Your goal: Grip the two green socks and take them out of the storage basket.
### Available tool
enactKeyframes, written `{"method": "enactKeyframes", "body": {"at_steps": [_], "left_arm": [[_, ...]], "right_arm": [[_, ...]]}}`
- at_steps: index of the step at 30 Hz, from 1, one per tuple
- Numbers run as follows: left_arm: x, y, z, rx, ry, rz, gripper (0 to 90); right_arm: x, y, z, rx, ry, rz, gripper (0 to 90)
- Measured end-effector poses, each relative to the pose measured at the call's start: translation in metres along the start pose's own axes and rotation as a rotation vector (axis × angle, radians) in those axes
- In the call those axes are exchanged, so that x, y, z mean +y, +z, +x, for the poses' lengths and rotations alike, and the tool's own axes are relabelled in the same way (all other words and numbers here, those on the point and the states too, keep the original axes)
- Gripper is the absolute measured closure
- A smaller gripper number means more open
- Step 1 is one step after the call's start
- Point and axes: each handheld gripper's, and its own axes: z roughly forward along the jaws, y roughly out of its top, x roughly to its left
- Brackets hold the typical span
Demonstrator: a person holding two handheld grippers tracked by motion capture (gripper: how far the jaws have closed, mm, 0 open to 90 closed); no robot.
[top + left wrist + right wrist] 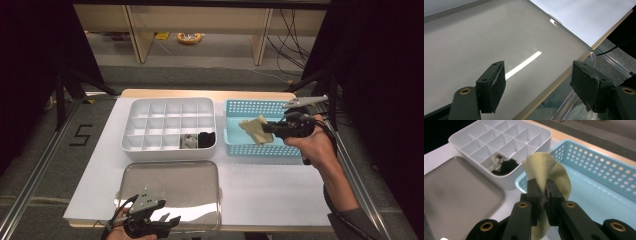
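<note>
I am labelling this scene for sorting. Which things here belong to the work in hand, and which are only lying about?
In use:
- right tongs, shut on the yellowish cloth
- blue basket
- white divided box with a grey piece and a black piece

Idle:
- left tongs, open
- metal tray
</note>
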Motion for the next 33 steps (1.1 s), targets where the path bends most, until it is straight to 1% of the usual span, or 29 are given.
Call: {"method": "enactKeyframes", "body": {"at_steps": [1,4,5,6,7,8,9,10,11,12,13,14,15,16,19,20,21,22,23,24,25,26,27,28,29,30,31,32,33], "left_arm": [[0.0,0.0,0.0,0.002,-0.005,-0.007,27.2],[0.0,0.001,0.0,0.002,-0.005,-0.005,27.2],[0.0,0.001,0.0,0.002,-0.002,-0.005,27.2],[0.0,0.001,0.0,0.004,-0.003,-0.004,27.2],[0.0,0.001,0.0,0.005,-0.006,-0.005,27.1],[0.0,0.001,0.0,0.015,-0.008,0.005,27.1],[0.0,0.001,-0.001,0.006,-0.016,-0.004,27.2],[0.0,0.001,-0.001,0.003,-0.003,0.001,27.2],[0.0,0.001,-0.001,0.007,-0.007,-0.009,27.2],[0.0,0.001,-0.001,0.013,-0.001,0.0,27.2],[0.0,0.002,-0.001,0.003,-0.006,-0.003,27.1],[-0.001,0.003,-0.001,0.006,-0.006,-0.005,27.2],[-0.001,0.003,-0.001,0.005,-0.006,-0.001,27.2],[-0.001,0.003,-0.001,0.007,-0.005,-0.001,27.1],[-0.001,0.003,-0.001,0.004,-0.01,0.003,27.2],[-0.001,0.003,-0.001,0.007,-0.006,0.003,27.2],[-0.001,0.004,-0.002,0.009,-0.005,-0.003,27.1],[0.0,0.004,-0.001,0.006,-0.005,0.003,27.1],[0.0,0.003,-0.002,0.005,-0.005,0.015,27.2],[0.0,0.004,-0.002,0.004,-0.006,0.01,27.2],[-0.001,0.004,-0.002,0.003,-0.004,0.01,27.2],[0.0,0.004,-0.002,0.004,-0.005,0.015,27.2],[0.0,0.004,-0.002,0.002,-0.006,0.011,27.2],[0.0,0.004,-0.003,0.002,-0.005,0.007,27.2],[0.0,0.005,-0.002,0.003,-0.004,0.006,27.2],[0.0,0.005,-0.002,0.005,-0.005,0.009,27.2],[-0.001,0.005,-0.003,0.006,-0.007,0.009,27.2],[-0.001,0.005,-0.003,0.004,-0.008,0.008,27.2],[-0.001,0.005,-0.003,0.004,-0.012,0.008,27.2]], "right_arm": [[-0.005,0.0,0.002,0.005,0.004,-0.012,84.1],[-0.021,-0.003,0.004,0.031,-0.008,-0.012,84.0],[-0.026,-0.005,0.005,0.039,0.006,-0.005,84.0],[-0.032,-0.005,0.006,0.032,0.007,-0.008,84.0],[-0.038,-0.006,0.006,0.039,0.012,-0.005,84.0],[-0.044,-0.007,0.006,0.049,0.021,-0.005,84.0],[-0.05,-0.009,0.005,0.043,0.019,-0.006,83.9],[-0.054,-0.011,0.005,0.035,0.021,0.011,83.9],[-0.058,-0.012,0.004,0.039,0.024,0.009,83.9],[-0.063,-0.013,0.002,0.041,0.042,0.003,83.9],[-0.069,-0.016,0.0,0.031,0.045,0.018,83.9],[-0.073,-0.018,-0.001,0.026,0.05,0.023,83.9],[-0.078,-0.02,-0.003,0.02,0.047,0.016,83.8],[-0.082,-0.022,-0.003,0.019,0.057,0.016,83.9],[-0.093,-0.029,-0.007,-0.014,0.066,0.019,83.9],[-0.097,-0.03,-0.008,-0.012,0.073,0.022,83.8],[-0.101,-0.032,-0.009,-0.027,0.074,0.025,83.8],[-0.104,-0.033,-0.01,-0.026,0.063,0.034,83.8],[-0.106,-0.034,-0.01,-0.032,0.079,0.04,83.8],[-0.11,-0.034,-0.012,-0.051,0.055,0.032,83.8],[-0.112,-0.034,-0.013,-0.047,0.056,0.041,83.8],[-0.115,-0.034,-0.013,-0.063,0.056,0.05,83.8],[-0.118,-0.032,-0.014,-0.069,0.041,0.051,83.8],[-0.119,-0.032,-0.012,-0.068,0.059,0.067,83.8],[-0.122,-0.03,-0.012,-0.073,0.044,0.072,83.7],[-0.124,-0.028,-0.01,-0.083,0.044,0.09,83.7],[-0.125,-0.025,-0.007,-0.083,0.057,0.113,83.6],[-0.127,-0.02,-0.006,-0.088,0.02,0.114,83.5],[-0.129,-0.014,-0.001,-0.09,0.019,0.12,83.4]]}}
